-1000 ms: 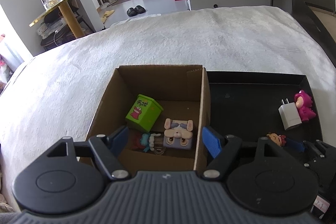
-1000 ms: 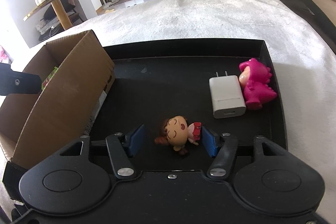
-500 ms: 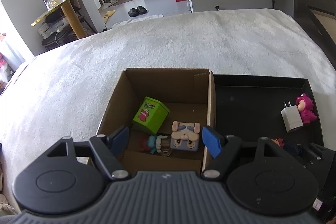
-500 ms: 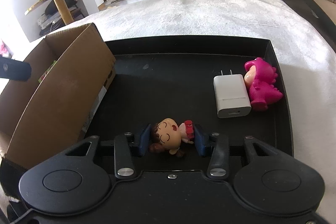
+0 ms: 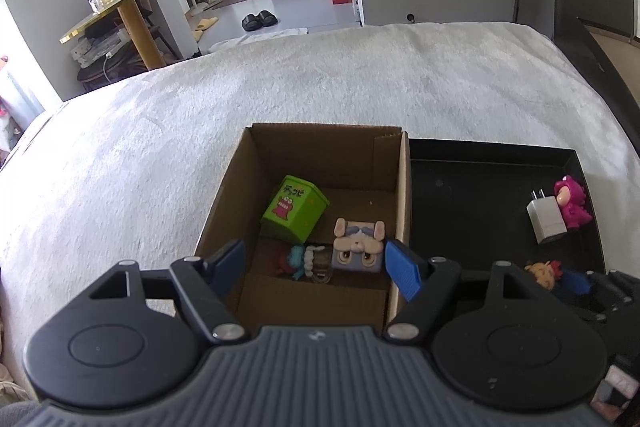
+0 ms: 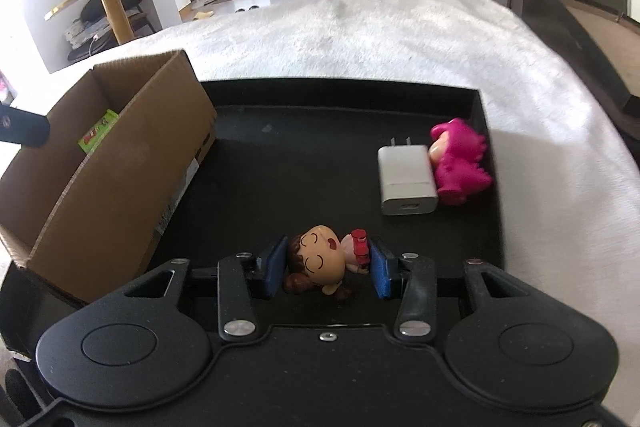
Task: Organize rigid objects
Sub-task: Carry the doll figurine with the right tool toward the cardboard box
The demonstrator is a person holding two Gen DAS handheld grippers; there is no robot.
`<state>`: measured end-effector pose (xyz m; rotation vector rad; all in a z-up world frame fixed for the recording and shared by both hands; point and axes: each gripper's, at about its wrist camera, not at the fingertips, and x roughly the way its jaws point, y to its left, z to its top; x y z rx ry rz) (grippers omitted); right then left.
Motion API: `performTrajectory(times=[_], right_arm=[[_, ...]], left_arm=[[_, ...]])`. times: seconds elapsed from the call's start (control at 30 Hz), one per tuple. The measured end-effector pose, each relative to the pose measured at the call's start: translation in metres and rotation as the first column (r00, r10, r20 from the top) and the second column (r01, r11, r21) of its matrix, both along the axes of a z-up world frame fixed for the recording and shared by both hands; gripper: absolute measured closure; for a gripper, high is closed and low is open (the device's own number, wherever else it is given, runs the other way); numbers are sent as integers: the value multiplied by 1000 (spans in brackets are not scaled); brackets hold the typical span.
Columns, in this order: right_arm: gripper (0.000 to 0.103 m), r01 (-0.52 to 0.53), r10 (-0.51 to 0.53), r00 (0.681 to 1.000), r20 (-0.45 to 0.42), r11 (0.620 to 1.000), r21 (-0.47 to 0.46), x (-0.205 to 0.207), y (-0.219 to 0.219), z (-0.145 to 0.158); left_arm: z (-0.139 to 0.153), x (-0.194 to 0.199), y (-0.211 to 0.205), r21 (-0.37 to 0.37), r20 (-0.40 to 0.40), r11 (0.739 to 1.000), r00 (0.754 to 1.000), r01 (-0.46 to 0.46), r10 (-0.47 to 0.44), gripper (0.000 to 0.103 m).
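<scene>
Right tongs (image 6: 328,265) are clamped on the little doll figure (image 6: 320,261), blue pads pressed against its head on one side and its red-dressed body on the other, at six o'clock of the black tray (image 6: 304,95). Out at two o'clock on that tray lies the white charger plug (image 6: 406,179), prongs pointing away, touching the pink dinosaur toy (image 6: 460,163) just to its right. At nine o'clock the cardboard box (image 6: 132,163) stands against the tray's left side.

Over to the left tongs (image 5: 316,267): wide apart, nothing between the pads, hanging above the near end of the box. Inside it, nearest, a small teal-and-red figure (image 5: 298,261) lies beside a square rabbit-faced block (image 5: 358,247); farther in, at eleven o'clock of the block, a tilted green cube (image 5: 294,213) with a cartoon monster on it. All of it sits on a white fuzzy bed cover (image 5: 360,79).
</scene>
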<state>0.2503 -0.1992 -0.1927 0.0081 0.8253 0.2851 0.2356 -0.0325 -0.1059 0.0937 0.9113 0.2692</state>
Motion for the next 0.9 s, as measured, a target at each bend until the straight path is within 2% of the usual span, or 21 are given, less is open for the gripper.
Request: performTrajectory(times=[0.23, 0.43, 0.7, 0.9], right_arm=[[60, 32, -32, 999, 17, 999, 21, -8, -8, 24], [60, 48, -49, 996, 70, 999, 16, -14, -5, 51], [60, 50, -51, 990, 135, 999, 8, -21, 8, 84], [60, 52, -52, 987, 152, 999, 3, -27, 18, 102]], left_arm=[[8, -11, 4, -29, 20, 1000, 1000, 8, -7, 27], [21, -20, 18, -50, 44, 999, 999, -5, 7, 27], [44, -32, 44, -76, 95, 996, 994, -38, 45, 27], [59, -42, 60, -90, 117, 995, 992, -36, 47, 27]])
